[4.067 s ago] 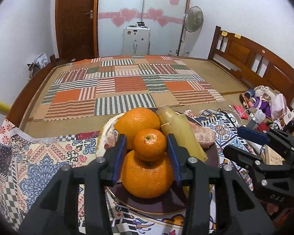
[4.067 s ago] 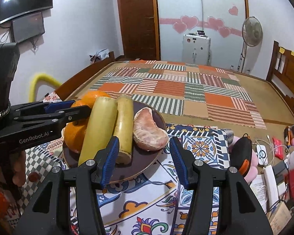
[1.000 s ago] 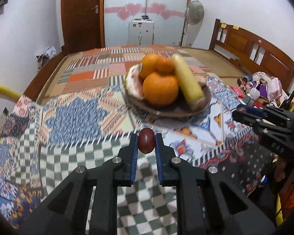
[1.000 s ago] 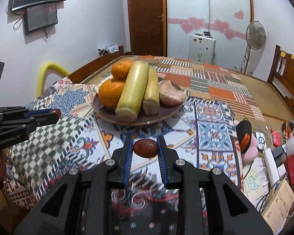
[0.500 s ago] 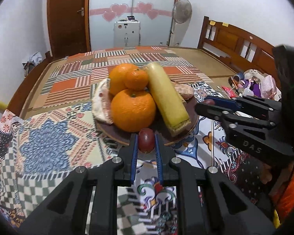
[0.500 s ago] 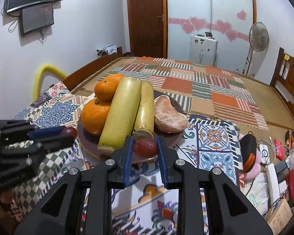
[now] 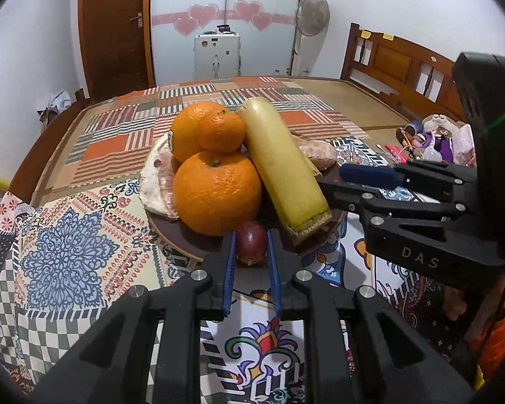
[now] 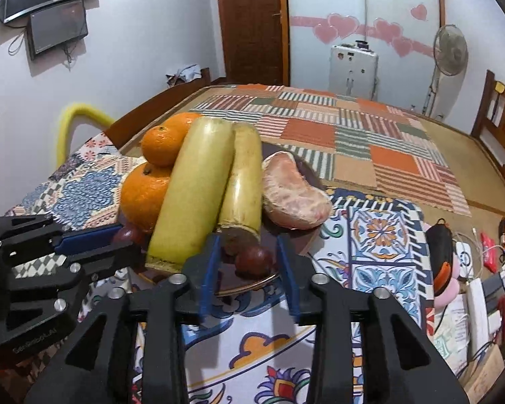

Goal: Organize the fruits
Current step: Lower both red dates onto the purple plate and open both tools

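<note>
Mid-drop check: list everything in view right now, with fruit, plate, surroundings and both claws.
plate: one, dark brown, on the patterned cloth
oranges: three, orange, stacked on the plate's left side
yellow stalks: two, yellow, side by side across the plate
peeled citrus segments: two, pink, one at each side of the plate
held red fruit: one, dark red, at the plate's near edge
loose red fruit: one, dark red, lying on the plate
patterned cloth: one, multicoloured, under the plate
fan: one, white, by the far wall
left claw: black with blue pads, shut on the held red fruit
right claw: black with blue pads, jaws just been opening, either side of the loose red fruit, not pressing it
</note>
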